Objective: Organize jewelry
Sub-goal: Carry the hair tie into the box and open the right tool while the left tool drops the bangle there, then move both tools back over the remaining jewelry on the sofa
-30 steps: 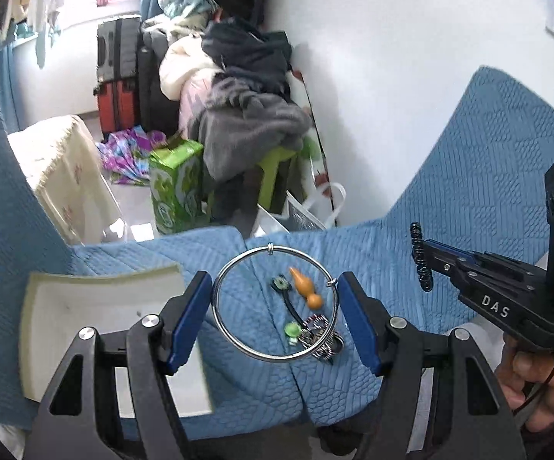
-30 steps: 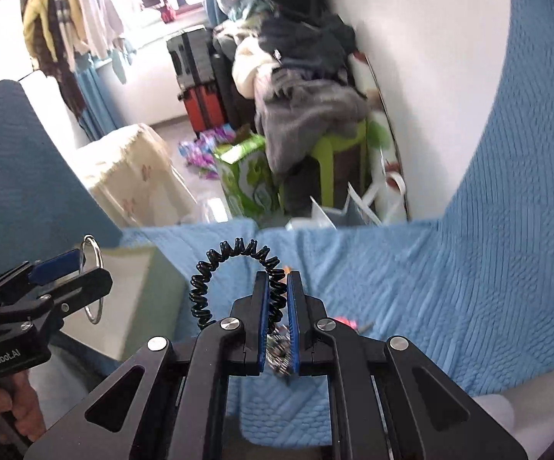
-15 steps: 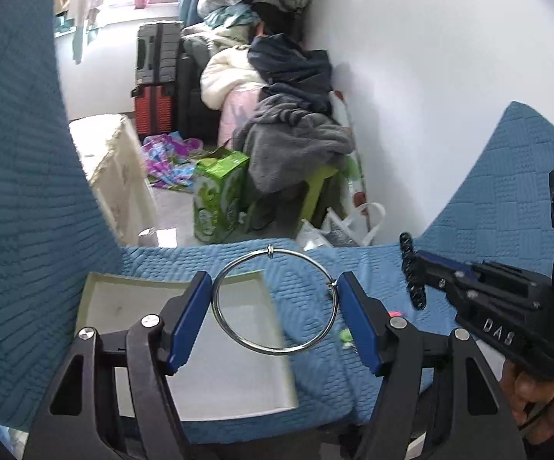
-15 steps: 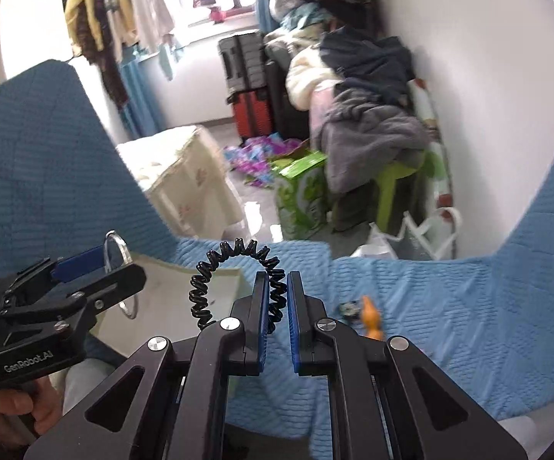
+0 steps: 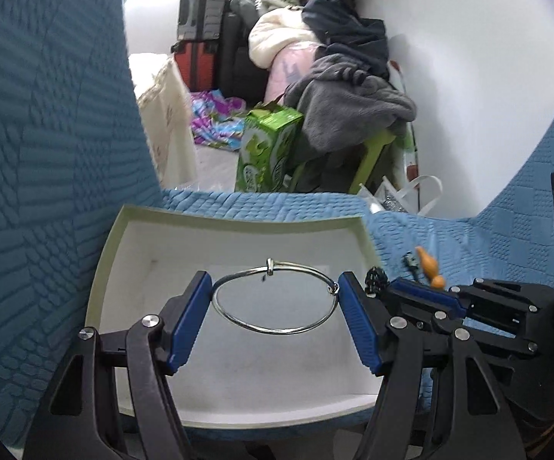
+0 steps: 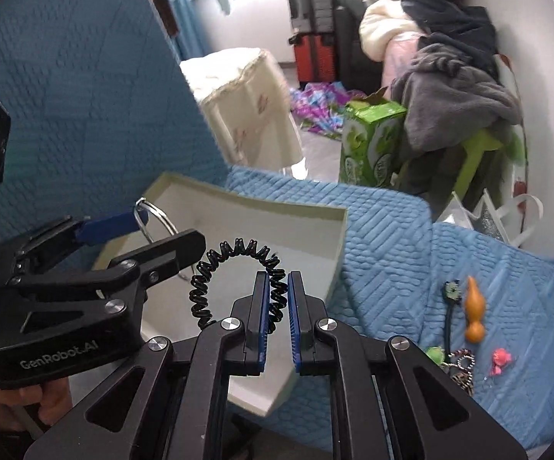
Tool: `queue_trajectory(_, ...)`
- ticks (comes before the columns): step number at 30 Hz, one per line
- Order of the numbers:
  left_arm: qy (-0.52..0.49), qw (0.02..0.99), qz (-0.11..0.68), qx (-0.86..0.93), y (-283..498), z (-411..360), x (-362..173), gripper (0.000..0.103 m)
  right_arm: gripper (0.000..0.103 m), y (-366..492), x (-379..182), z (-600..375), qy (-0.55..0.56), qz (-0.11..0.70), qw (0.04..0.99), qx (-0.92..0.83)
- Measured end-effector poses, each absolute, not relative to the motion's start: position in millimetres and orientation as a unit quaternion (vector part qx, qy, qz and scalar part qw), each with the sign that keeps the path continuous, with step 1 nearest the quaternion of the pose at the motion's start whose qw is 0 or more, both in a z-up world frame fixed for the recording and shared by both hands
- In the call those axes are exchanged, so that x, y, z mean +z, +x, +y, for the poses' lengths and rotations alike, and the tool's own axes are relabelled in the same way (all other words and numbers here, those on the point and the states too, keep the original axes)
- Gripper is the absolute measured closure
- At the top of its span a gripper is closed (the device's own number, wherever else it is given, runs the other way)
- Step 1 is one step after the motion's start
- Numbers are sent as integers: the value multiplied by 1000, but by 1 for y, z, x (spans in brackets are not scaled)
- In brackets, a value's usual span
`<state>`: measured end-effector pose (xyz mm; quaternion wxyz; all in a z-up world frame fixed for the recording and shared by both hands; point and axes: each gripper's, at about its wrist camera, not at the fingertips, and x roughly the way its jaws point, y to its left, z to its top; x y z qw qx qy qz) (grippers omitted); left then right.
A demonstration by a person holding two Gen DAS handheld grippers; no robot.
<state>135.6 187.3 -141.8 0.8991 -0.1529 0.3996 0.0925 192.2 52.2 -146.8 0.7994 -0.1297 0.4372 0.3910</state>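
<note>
Now both grippers are hanging over the white box (image 5: 238, 230) on the blue quilt (image 6: 392, 237), each carrying 1 piece. The left gripper (image 5: 275, 306) is spanning a silver bangle (image 5: 273, 329) between its blue pads (image 5: 188, 322), lying fairly flat above the box floor; the right gripper (image 6: 278, 306) is pinching a black spiral hair tie (image 6: 234, 260) at its right-hand end, the rest arching up and to the left over the box's near corner.

Judging from this, the step in hand is the drop. For the bangle, lowering close to the floor before letting go would be wise — released from height it would likely bounce or roll. The right gripper sits near the box wall, so easing further inward first would be keeping the springy tie from flopping outside. Several pieces are lying on the quilt to the right — an orange pendant (image 6: 474, 310), a green-beaded cord (image 6: 447, 318), a pink charm (image 6: 501, 358).
</note>
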Motion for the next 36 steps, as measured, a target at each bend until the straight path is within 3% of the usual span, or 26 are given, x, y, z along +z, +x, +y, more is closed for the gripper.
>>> queue_trajectory(16, -183, 889, 402, 121, 123, 212, -155, 34, 94, 204, -163, 65, -145, 457, 793, 377)
queue_trajectory(17, -183, 890, 400, 122, 122, 212, -152, 31, 93, 204, -160, 63, -142, 456, 793, 378)
queue_trajectory(19, -183, 892, 393, 126, 117, 212, -142, 24, 88, 204, -152, 58, -135, 454, 796, 377)
queue_trajectory(22, -183, 898, 377, 130, 111, 208, -123, 23, 78, 202, -135, 49, -126, 443, 801, 382)
queue_trajectory(36, -157, 932, 304, 123, 86, 163, -34, 23, 72, 188, -46, -14, -98, 374, 842, 376)
